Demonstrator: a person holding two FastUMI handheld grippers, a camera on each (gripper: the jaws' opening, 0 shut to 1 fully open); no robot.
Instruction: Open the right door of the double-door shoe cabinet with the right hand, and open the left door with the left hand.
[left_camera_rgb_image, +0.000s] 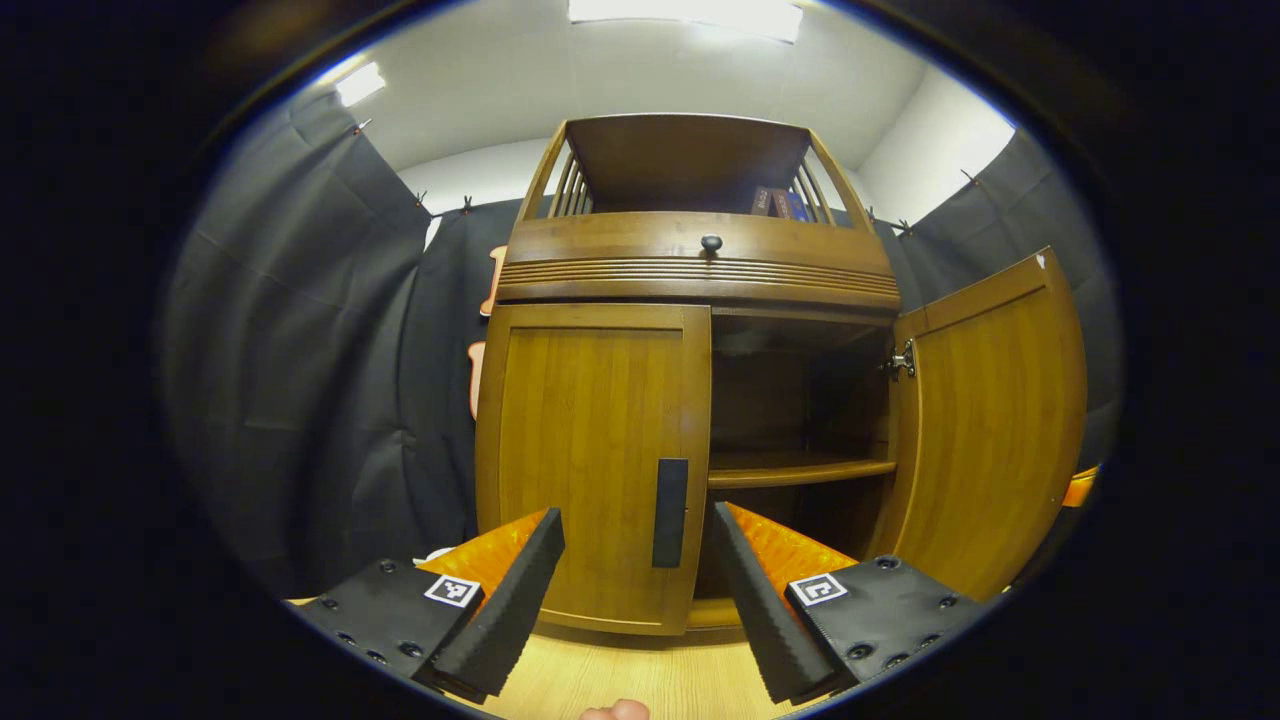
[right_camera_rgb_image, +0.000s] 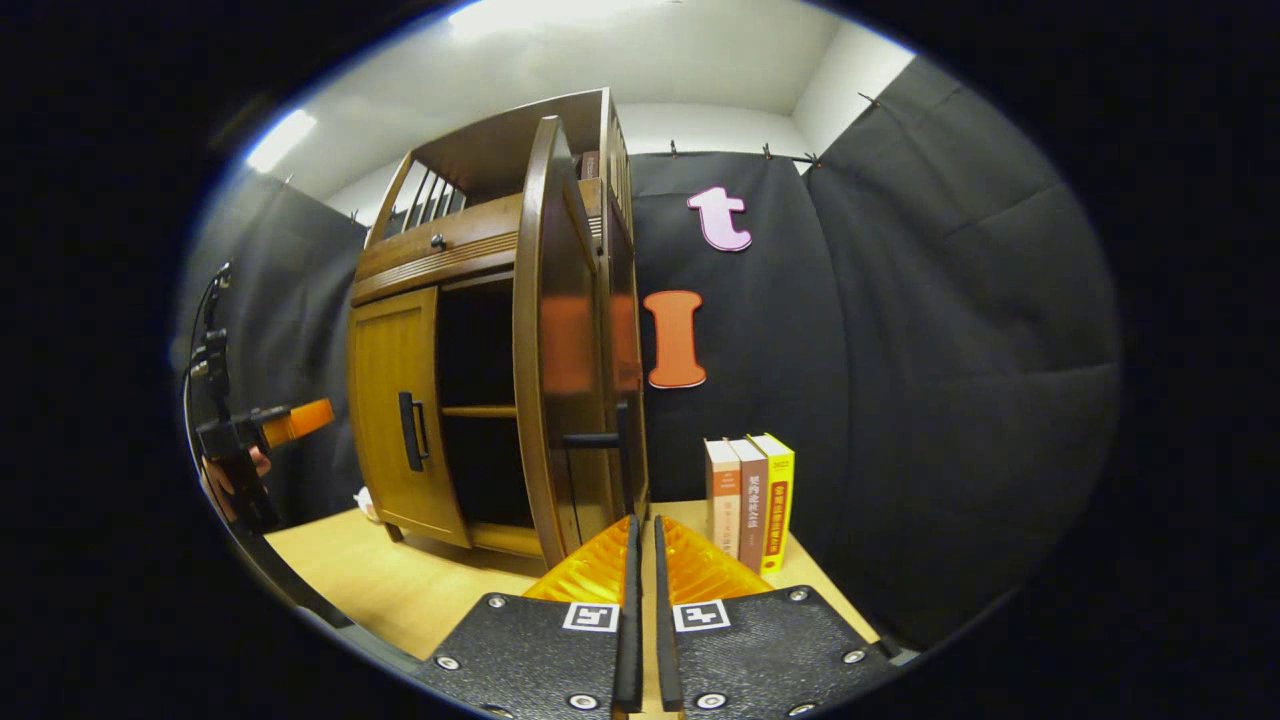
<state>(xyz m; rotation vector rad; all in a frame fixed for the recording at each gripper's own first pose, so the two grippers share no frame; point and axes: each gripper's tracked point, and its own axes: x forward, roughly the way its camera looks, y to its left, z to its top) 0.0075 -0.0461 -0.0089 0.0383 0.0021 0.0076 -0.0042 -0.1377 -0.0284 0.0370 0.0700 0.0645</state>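
To the right of your shoe cabinet (right_camera_rgb_image: 480, 330), three books (right_camera_rgb_image: 750, 500) stand upright on the light wooden table (right_camera_rgb_image: 400, 590), close beside the swung-out right door (right_camera_rgb_image: 550, 340) but apart from it, with the black cloth wall just behind them. In the left gripper view more books (left_camera_rgb_image: 780, 203) sit on the railed top shelf, above a drawer front with a small dark knob (left_camera_rgb_image: 711, 242). The cabinet is warm brown wood, standing upright on the table; its doors are tall panels, long axis vertical. The right door stands wide open, edge-on toward your right gripper (right_camera_rgb_image: 645, 570), its bar handle (right_camera_rgb_image: 598, 440) sticking out sideways. That gripper's fingers are nearly together with only a thin slit between them, clasping nothing, and they sit near the door's lower edge. The open half shows a dark interior with one shelf (left_camera_rgb_image: 800, 468). The left door (left_camera_rgb_image: 590, 460) is closed flat, facing you, its dark vertical handle (left_camera_rgb_image: 670, 512) near the inner edge. Your left gripper (left_camera_rgb_image: 640, 590) is spread wide, empty, with that handle framed between its fingers (left_camera_rgb_image: 505, 595) but farther off.
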